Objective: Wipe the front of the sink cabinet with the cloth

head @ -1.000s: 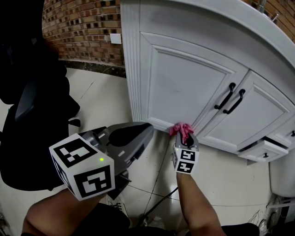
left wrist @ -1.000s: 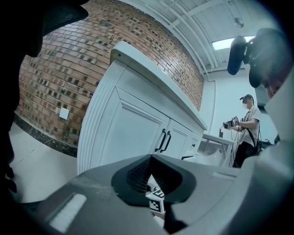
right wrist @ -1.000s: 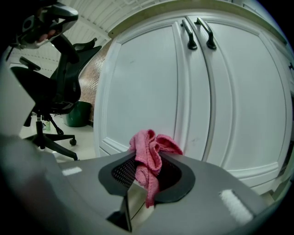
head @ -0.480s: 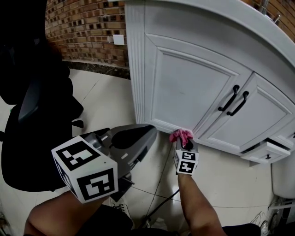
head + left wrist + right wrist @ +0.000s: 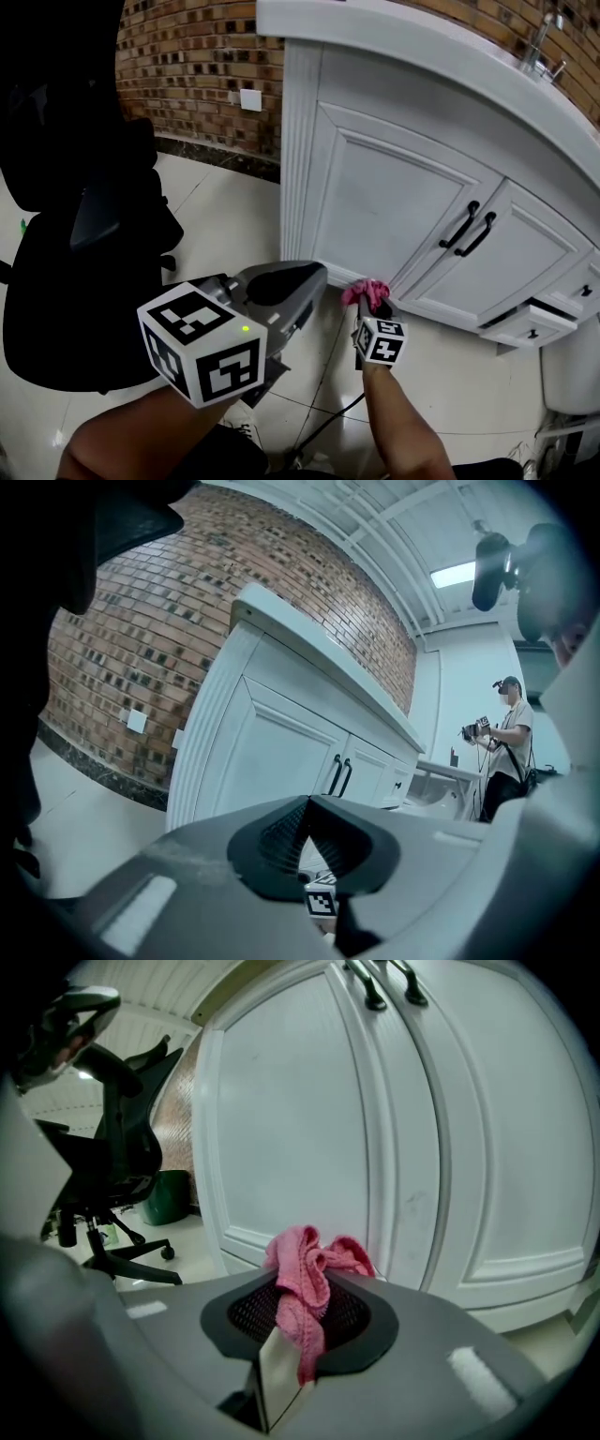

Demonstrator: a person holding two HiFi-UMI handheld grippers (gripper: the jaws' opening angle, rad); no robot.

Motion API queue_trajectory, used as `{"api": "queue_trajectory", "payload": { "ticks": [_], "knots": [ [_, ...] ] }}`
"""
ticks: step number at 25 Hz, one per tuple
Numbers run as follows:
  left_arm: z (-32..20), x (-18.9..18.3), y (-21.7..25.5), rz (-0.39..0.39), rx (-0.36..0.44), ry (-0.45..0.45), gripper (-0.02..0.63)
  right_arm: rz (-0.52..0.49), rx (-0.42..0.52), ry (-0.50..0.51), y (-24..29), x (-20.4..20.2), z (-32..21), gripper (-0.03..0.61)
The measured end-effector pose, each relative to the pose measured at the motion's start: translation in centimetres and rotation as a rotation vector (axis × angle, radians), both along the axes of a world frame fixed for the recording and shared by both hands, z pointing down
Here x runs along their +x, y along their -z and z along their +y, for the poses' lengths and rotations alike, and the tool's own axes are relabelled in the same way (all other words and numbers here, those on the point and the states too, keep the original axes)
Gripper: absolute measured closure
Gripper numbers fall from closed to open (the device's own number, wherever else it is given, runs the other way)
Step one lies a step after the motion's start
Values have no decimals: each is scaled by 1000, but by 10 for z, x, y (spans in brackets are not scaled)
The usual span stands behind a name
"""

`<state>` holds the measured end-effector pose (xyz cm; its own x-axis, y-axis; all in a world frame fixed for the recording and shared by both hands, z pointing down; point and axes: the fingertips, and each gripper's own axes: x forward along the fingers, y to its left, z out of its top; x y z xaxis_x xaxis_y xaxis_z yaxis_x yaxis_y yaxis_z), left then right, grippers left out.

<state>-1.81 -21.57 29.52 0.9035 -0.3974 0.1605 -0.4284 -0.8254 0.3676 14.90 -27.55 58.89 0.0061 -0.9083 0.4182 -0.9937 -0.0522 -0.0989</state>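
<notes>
**R hand-held gripper clamped on cloth, low on cabinet front**

We see the right hand-held gripper (image 5: 371, 306) down at the foot of the sink cabinet (image 5: 375, 202), jaws pinched on the pink cloth (image 5: 366, 292). In the right gripper view the cloth (image 5: 309, 1274) is bunched between the pads of that hand-held gripper (image 5: 298, 1340), with a wad sticking out past the tips twd the white door panel. From the head view the wad sits at the bottom rail, just under the lower right corner of the left door, near the seam betw the two doors. We can't confirm actual contact w/ the paint from either view.

Left hand-held gripper (image 5: 292, 281) is held off to the left, well apart from the cabinet front and above the tiled floor (image 5: 220, 220). Left gripper view shows its jaws (image 5: 309, 846) closed together w/ nothing between them.

Other bits we see:
- two black handles (image 5: 473, 228) side by side at the door seam
- small drawers (image 5: 534, 328) to the right, lower one slightly pulled out
- black office chair (image 5: 75, 234) on the left, brick wall (image 5: 206, 66) behind
- a person (image 5: 506, 747) standing in the bkgd of the left gripper view
</notes>
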Motion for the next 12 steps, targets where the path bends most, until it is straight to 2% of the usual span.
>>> {"api": "queue_trajectory", "payload": {
  "ticks": [4, 8, 12],
  "knots": [
    [-1, -11, 5, 18, 14, 16, 609, 85, 155, 100, 77, -35, -4, 480],
    [-7, -27, 10, 44, 18, 40, 609, 188, 397, 176, 206, -74, -14, 480],
    [-10, -33, 14, 64, 22, 56, 609, 317, 601, 191, 328, -96, -23, 480]
  ]
}}
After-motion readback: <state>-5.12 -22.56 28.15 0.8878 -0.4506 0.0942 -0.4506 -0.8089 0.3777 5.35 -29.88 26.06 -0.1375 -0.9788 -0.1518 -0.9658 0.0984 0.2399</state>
